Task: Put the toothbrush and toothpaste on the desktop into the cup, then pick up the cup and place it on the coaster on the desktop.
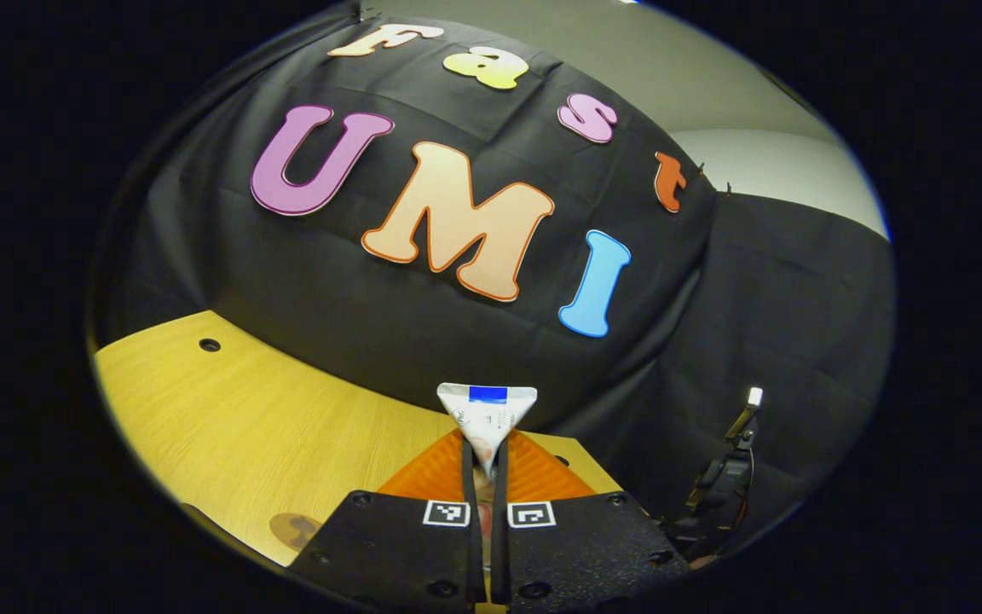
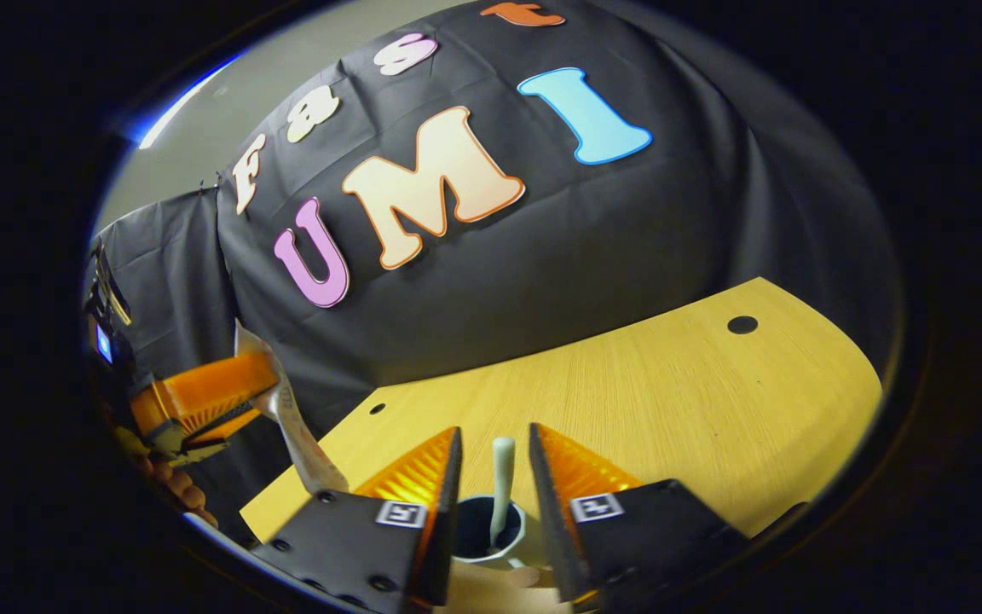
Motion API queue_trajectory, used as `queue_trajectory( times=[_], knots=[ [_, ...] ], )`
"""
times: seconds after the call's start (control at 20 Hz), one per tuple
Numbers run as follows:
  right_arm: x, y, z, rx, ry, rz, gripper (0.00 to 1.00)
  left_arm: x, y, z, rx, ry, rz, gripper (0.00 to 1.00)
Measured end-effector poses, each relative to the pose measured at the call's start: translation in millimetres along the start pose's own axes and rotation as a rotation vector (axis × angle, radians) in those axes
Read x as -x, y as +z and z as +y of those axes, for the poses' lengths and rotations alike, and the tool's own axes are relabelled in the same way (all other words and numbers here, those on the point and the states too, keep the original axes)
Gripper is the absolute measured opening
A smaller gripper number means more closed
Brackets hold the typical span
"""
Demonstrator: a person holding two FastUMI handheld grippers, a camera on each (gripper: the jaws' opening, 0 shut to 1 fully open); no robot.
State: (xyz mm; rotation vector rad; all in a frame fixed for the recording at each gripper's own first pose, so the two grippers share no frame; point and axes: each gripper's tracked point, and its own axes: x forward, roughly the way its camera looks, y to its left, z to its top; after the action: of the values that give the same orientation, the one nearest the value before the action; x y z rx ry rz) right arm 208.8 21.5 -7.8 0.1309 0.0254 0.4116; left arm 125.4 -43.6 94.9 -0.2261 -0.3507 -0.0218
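My left gripper (image 1: 484, 443) is shut on a white toothpaste tube (image 1: 488, 411), whose flat crimped end with a blue stripe sticks up above the fingers. Seen from the right gripper view, the left gripper (image 2: 259, 394) hangs at the left beyond the table's edge, the toothpaste tube (image 2: 293, 431) slanting down from it toward the cup. My right gripper (image 2: 495, 433) is open. Low between its fingers stands a white cup (image 2: 491, 537) with a pale toothbrush (image 2: 501, 482) upright inside it. A brown round disc (image 1: 293, 529), perhaps the coaster, lies on the table by the left gripper's body.
The yellow wooden table (image 2: 670, 401) has small dark holes (image 2: 742, 325) near its far edge. A hand (image 2: 180, 490) holds the left gripper. A dark stand with cables (image 1: 725, 482) is off the table's right end in the left gripper view.
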Motion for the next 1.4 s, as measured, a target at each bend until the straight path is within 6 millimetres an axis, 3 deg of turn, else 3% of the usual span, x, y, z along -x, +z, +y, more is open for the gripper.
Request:
queue_trajectory(
  times=[0.05, 0.1, 0.2, 0.4, 0.6, 0.8, 1.1, 1.2, 1.3, 1.4],
  knots=[
    [14, 7, -8, -0.003, -0.011, -0.023, 0.67, -1, -2, -1, 0.009, 0.0, -0.006, 0.01],
    [21, 15, -15, 0.004, -0.028, -0.043, 0.72, -2, -6, -1, 0.017, 0.001, -0.008, 0.02],
    [35, 26, -35, 0.029, -0.073, -0.065, 0.97, -8, -16, 0, 0.031, 0.012, -0.004, 0.02],
    [64, 24, -72, 0.037, -0.154, -0.064, 0.98, -24, -45, -3, 0.039, 0.009, 0.003, 0.02],
    [87, 21, -92, 0.03, -0.21, -0.085, 0.98, -35, -79, -4, 0.054, 0.003, 0.022, 0.02],
    [98, 17, -98, 0.023, -0.212, -0.077, 0.99, -38, -103, -9, -0.04, -0.014, 0.037, 0.02],
    [109, 12, -97, 0.054, -0.198, -0.083, 0.99, -28, -121, -27, -0.203, -0.105, 0.014, 0.06],
    [112, 5, -95, 0.075, -0.189, -0.067, 0.98, -23, -123, -35, -0.194, -0.129, 0.001, 0.13],
    [116, 2, -89, 0.098, -0.177, -0.058, 0.99, -15, -112, -44, -0.189, -0.149, -0.03, 0.31],
    [117, -1, -80, 0.121, -0.164, -0.032, 0.99, -4, -94, -39, -0.224, -0.112, -0.065, 0.9]
  ],
)
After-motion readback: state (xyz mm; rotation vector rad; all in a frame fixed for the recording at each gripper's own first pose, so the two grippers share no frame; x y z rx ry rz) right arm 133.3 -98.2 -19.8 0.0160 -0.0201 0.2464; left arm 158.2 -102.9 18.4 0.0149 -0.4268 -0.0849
